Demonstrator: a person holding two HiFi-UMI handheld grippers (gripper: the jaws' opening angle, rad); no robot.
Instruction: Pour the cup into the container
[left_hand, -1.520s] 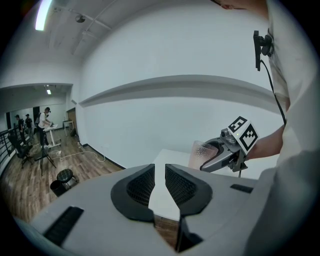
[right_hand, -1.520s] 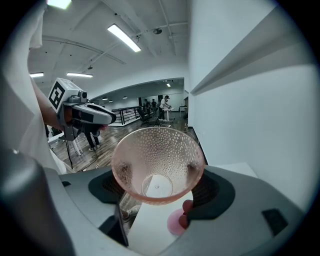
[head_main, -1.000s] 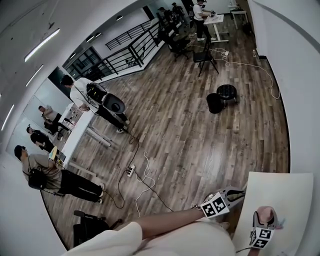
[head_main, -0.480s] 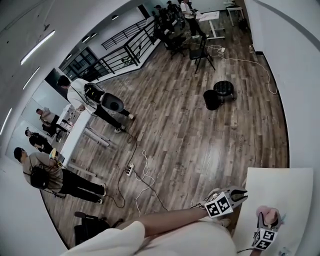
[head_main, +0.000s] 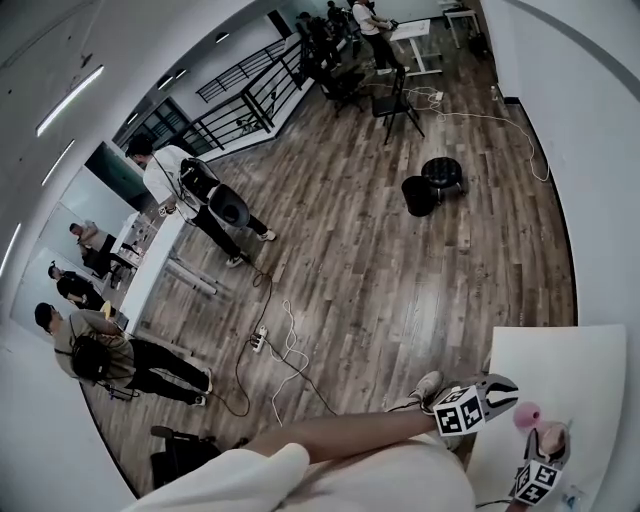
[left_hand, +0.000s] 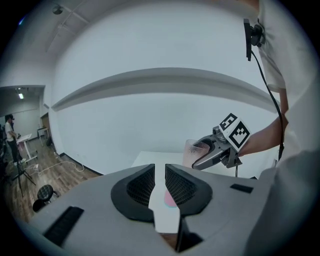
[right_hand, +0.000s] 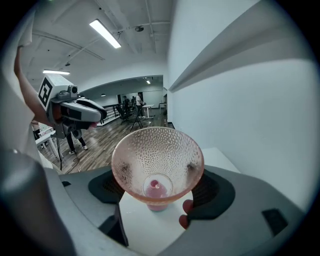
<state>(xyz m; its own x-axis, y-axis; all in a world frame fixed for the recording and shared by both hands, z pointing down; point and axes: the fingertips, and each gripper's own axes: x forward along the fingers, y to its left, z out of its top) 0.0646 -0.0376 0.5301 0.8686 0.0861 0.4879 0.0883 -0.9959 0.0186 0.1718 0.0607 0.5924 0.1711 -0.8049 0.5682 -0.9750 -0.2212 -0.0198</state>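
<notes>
A dimpled pink cup (right_hand: 157, 155) sits upright in my right gripper (right_hand: 159, 192), whose jaws are shut on its lower part; a small red bit lies at its bottom. From the head camera, the cup (head_main: 553, 432) and right gripper (head_main: 548, 450) hang over the white table (head_main: 575, 365). My left gripper (head_main: 512, 391) is just left of it, with a small pink piece (head_main: 527, 415) at its tip. In the left gripper view that pink piece (left_hand: 170, 199) shows in the narrow gap of the left gripper (left_hand: 160, 172), which appears shut on it. The right gripper (left_hand: 201, 156) with the cup (left_hand: 190, 149) is ahead to the right.
The table stands in a corner against a white wall (left_hand: 165, 115). Beyond its left edge is wood floor with cables and a power strip (head_main: 262, 342), a black stool (head_main: 441, 172) and a bin (head_main: 417, 196). Several people stand at desks far left (head_main: 95, 355).
Both grippers have shifted right and slightly down in the head view, further over the table. The small pink piece now shows at the left gripper's tip. The right gripper keeps hold of the cup.
</notes>
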